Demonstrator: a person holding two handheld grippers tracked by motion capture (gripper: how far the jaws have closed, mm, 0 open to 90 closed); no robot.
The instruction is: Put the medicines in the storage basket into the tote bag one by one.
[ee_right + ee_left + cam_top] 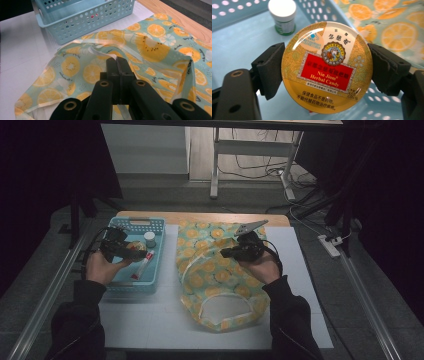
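Dim room, white mat on a wooden table, and I've got the round gold candy tin clamped across its rim in my left gripper, lifted just over the blue basket at about 9 o'clock on the mat, I'd guess so it can go into the bag. Right gripper is pinched shut on the white edge strip of the orange-print bag at centre, probably to hold its mouth up. Left palm faces up, right hand reaches toward 10 o'clock; small white-capped bottle stays in the basket.
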